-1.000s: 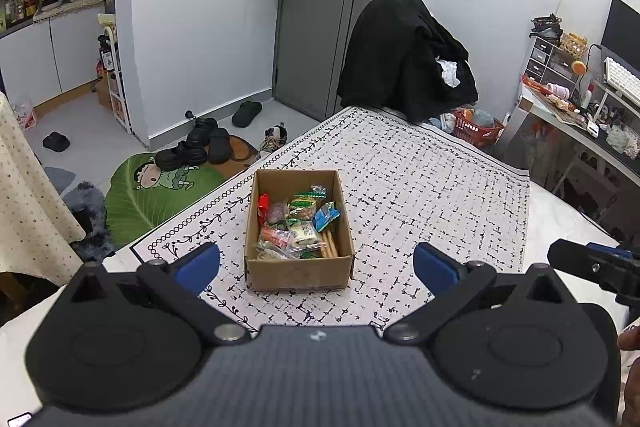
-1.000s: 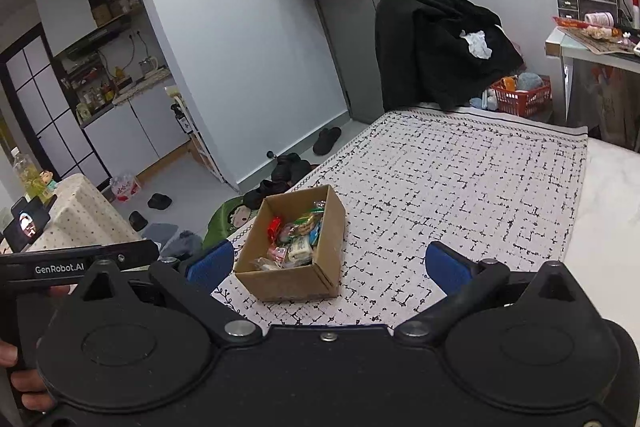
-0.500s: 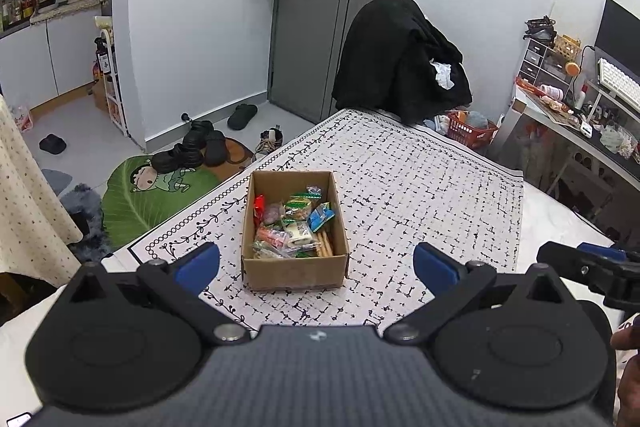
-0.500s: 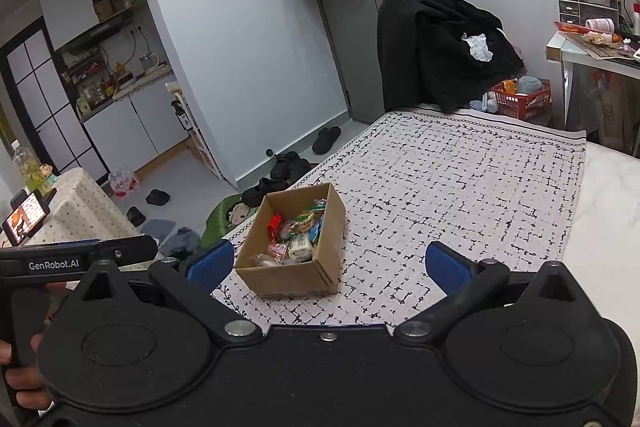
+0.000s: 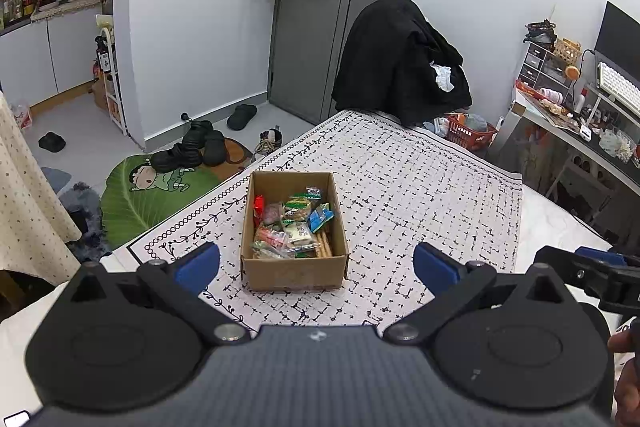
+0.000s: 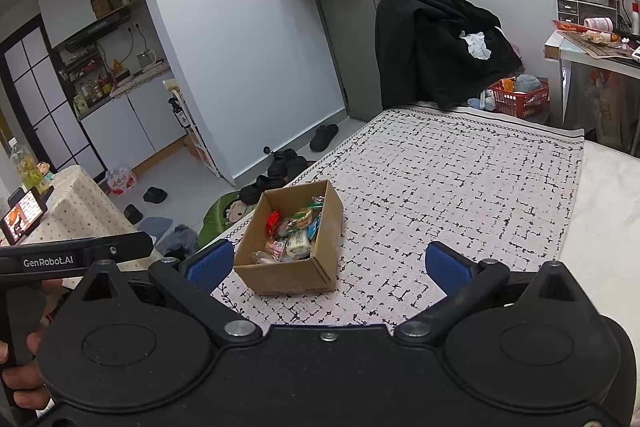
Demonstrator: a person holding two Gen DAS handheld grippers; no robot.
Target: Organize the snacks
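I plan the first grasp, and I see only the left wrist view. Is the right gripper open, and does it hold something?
Observer: In the right wrist view, the right gripper is wide open, with nothing between its blue pads.
Operator: Does anything lean on the right side of the box?
Observer: No. The right outer wall of the cardboard box shows there as plain cardboard, and only the patterned cloth lies beside it.

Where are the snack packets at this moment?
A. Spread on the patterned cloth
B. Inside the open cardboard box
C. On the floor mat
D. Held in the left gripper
B: the snack packets lie piled inside the open cardboard box, and both grippers are open and hold nothing.
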